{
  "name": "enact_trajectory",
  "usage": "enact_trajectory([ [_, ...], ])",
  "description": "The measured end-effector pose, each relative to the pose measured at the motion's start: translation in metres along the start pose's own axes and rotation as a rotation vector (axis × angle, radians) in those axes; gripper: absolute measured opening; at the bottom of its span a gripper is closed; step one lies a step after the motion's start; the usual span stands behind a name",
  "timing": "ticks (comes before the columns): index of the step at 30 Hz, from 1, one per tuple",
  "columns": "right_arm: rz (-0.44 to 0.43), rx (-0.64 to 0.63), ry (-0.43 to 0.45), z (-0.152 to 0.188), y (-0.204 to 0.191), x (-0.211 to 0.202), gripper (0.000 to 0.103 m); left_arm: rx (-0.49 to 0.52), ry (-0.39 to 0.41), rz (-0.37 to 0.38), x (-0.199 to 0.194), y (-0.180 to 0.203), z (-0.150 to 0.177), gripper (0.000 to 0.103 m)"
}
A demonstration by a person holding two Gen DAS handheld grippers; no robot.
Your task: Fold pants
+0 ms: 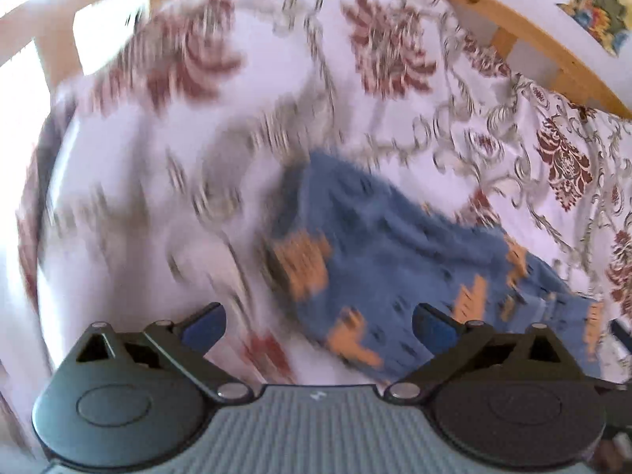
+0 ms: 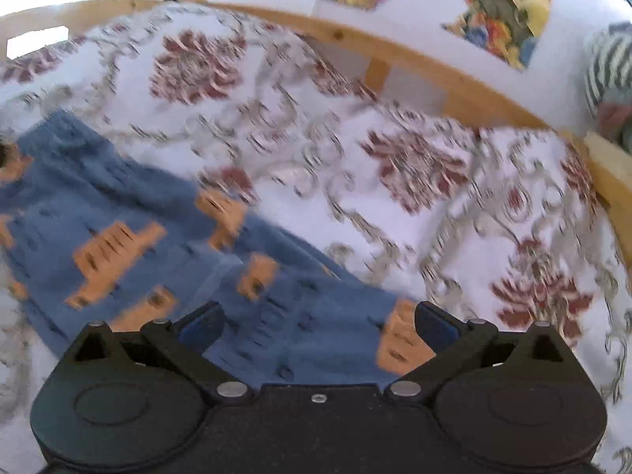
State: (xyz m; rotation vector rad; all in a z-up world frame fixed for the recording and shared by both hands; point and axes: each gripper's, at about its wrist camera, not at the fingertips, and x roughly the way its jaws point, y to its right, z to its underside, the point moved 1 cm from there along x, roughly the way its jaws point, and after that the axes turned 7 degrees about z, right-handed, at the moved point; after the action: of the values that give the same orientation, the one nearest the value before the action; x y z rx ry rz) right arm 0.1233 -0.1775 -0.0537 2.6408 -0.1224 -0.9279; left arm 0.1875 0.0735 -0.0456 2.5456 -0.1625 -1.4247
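Blue pants [image 1: 379,245] with orange patches lie on a white bedspread with red floral print. In the left wrist view they spread from the centre toward the lower right. My left gripper [image 1: 319,326] hovers open above their near left edge, with nothing between its fingers. In the right wrist view the pants [image 2: 166,245] fill the left and lower middle. My right gripper [image 2: 319,326] is open over their near right end, an orange patch beside its right finger [image 2: 434,328]. Both views are motion-blurred.
The floral bedspread [image 2: 414,166] covers the bed, bounded by a wooden rail [image 2: 395,51] at the back and right. Colourful pictures [image 2: 501,4] hang on the white wall behind. A striped soft object [image 2: 608,75] sits at the far right edge.
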Motion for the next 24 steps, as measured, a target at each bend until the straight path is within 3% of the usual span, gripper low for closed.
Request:
enact_trajectory([
  [4,-0.094,0.049,0.008,-0.018,-0.028,-0.009,0.101,0.067,0.039,0.025,0.003,-0.015,-0.023,0.103],
  [7,-0.017,-0.001,-0.033,-0.024,-0.058,-0.009,0.100,0.036,-0.002,0.104,0.013,-0.029,-0.031,0.103],
  [10,0.056,-0.030,-0.080,-0.017,-0.077,-0.003,0.100,0.028,0.011,0.140,0.011,-0.030,-0.031,0.103],
  [13,0.030,-0.026,-0.120,-0.005,-0.084,0.005,0.100,0.061,0.033,0.198,0.005,-0.026,-0.028,0.103],
  [17,0.020,0.018,-0.090,0.001,-0.080,0.002,0.101,0.142,0.038,0.211,-0.001,-0.015,-0.025,0.103],
  [21,-0.030,0.061,-0.043,0.002,-0.076,-0.004,0.101,0.055,-0.075,0.274,0.009,-0.023,-0.023,0.103],
  [24,-0.058,0.077,-0.042,0.004,-0.076,-0.002,0.099,-0.032,-0.096,0.326,0.017,-0.032,-0.023,0.103],
])
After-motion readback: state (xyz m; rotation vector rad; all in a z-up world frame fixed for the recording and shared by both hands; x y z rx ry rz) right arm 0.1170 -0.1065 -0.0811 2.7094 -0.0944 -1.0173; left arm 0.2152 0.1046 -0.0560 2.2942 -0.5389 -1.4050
